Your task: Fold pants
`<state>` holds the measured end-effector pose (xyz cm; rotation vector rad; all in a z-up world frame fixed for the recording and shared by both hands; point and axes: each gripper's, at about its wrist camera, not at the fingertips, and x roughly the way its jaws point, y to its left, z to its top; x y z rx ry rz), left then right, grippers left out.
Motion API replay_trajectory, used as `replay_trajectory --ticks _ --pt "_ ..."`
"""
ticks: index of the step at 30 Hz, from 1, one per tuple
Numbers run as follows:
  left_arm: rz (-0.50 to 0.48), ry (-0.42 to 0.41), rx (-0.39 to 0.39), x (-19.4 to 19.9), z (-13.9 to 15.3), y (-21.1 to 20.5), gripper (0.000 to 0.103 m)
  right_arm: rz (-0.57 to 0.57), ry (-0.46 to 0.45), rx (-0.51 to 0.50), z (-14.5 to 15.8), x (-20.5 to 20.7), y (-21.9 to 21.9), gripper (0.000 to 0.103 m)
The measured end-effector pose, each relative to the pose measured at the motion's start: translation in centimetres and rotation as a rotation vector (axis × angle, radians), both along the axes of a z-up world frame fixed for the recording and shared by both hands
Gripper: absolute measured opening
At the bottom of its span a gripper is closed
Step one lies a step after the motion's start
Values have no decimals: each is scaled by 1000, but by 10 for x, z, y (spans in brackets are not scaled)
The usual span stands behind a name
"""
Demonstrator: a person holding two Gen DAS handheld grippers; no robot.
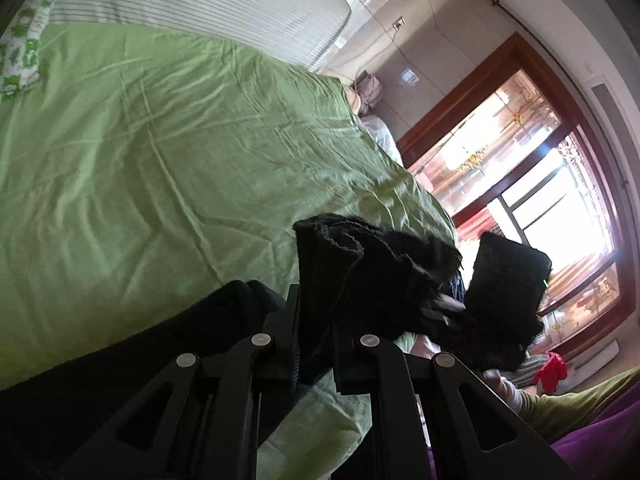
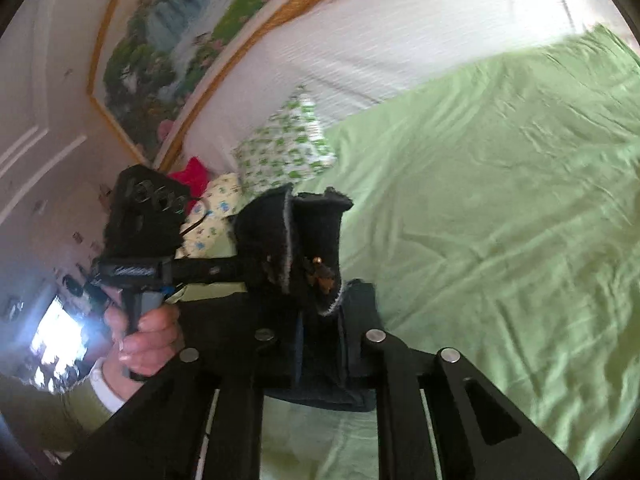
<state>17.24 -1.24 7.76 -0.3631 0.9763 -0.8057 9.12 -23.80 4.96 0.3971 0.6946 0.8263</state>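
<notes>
Left gripper (image 1: 314,344): closed narrowly on a bunched edge of the black pants (image 1: 360,276); the fabric is pinched between the two fingers and stands up past their tips toward 12 o'clock.
Right gripper (image 2: 320,344): likewise clamped on a thick fold of the pants (image 2: 308,240), with a frayed pale edge and a small metal fastener visible just above the fingertips.
Opposite device: in the right wrist view, the other hand-held gripper is seen at 9 o'clock, gripped by a bare hand (image 2: 144,336); in the left wrist view its counterpart lies at 3 o'clock.
Pants position: lifted clear of the bed at the gripped edge, with dark cloth trailing down toward 7 o'clock in the left wrist view.
Reason for hold: the two grips are judged to sit close together on one edge so that the garment can be carried and laid out flat.
Bed cover (image 1: 160,160): green, creased, spreading from 9 to 1 o'clock below the pants.
Pillow (image 2: 284,148): green-printed, near the striped headboard (image 2: 380,40), at 11 o'clock.
Progress: judged early; no flat fold is visible.
</notes>
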Motion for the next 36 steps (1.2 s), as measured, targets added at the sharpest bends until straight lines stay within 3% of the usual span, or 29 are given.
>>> replay_trajectory --ticks 6,15,21,24,29,34,36 --pt "51 17 13 -7 -15 25 12 118 -64 -74 3 -20 57 13" --pt "188 116 -9 -25 -71 84 11 227 -69 -234 -37 -25 123 13" --pt "270 170 -33 -33 -97 112 11 265 -37 -271 -58 -25 140 14" --pt "298 188 -31 -41 -105 120 9 292 7 -284 -68 -24 148 24" --pt "383 186 -53 -62 -104 139 9 358 -6 -274 -65 -34 157 58" --pt "484 182 -49 -82 -97 155 9 352 11 -225 -59 -34 159 58" --pt "518 159 -49 -93 -90 160 22 347 14 -199 -55 -33 157 58"
